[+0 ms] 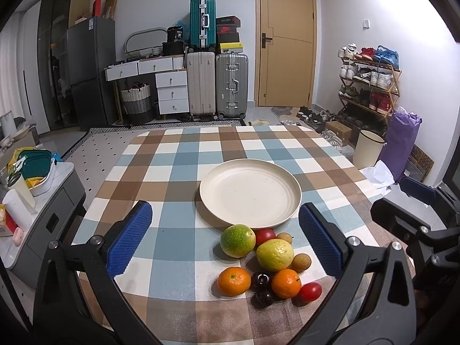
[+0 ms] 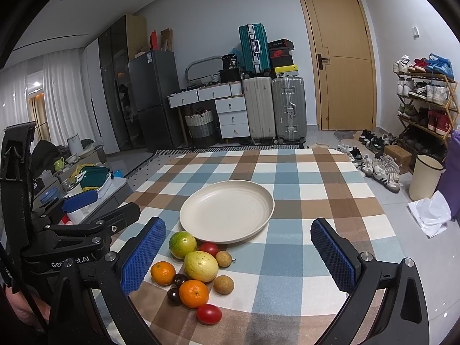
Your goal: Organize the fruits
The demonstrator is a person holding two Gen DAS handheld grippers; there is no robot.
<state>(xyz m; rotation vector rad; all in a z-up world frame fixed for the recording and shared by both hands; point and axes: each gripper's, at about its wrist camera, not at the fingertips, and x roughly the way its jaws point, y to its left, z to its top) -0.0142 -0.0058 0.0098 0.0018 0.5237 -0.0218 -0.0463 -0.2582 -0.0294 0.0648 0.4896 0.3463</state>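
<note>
Fruits (image 1: 266, 261) clustered beside plate (image 1: 250, 194)

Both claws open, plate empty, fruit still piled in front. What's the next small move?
Probably lower the left claw onto the green fruit: it sits at the pile's edge nearest the empty plate, with bare cloth on its left for a finger.
</note>
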